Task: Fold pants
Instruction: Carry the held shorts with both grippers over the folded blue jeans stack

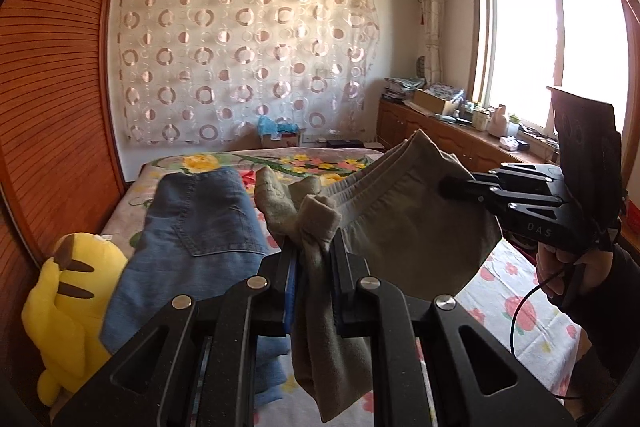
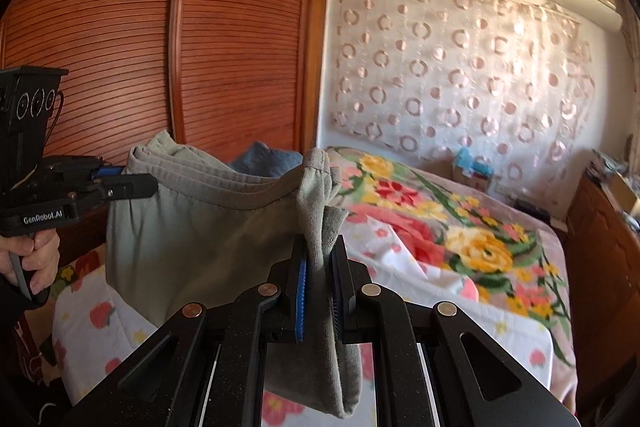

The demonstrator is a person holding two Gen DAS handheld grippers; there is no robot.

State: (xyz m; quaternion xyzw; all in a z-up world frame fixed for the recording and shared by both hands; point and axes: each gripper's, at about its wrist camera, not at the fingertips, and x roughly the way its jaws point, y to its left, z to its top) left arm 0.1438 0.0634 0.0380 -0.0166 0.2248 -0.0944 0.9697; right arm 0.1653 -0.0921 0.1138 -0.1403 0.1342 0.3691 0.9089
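Note:
Grey-green pants (image 1: 404,227) hang in the air above the bed, stretched between both grippers. My left gripper (image 1: 314,247) is shut on one bunched end of the pants, with cloth hanging down between its fingers. My right gripper (image 1: 448,185) comes in from the right and is shut on the other end near the waistband. In the right wrist view the right gripper (image 2: 320,259) pinches a fold of the pants (image 2: 200,219), and the left gripper (image 2: 132,183) holds the far end at the left.
A bed with a floral blanket (image 2: 460,227) lies below. Blue jeans (image 1: 192,227) lie on the bed at the left, beside a yellow plush toy (image 1: 68,303). A wooden wardrobe (image 2: 160,47) stands at the left, a cabinet under the window (image 1: 460,143) at the right.

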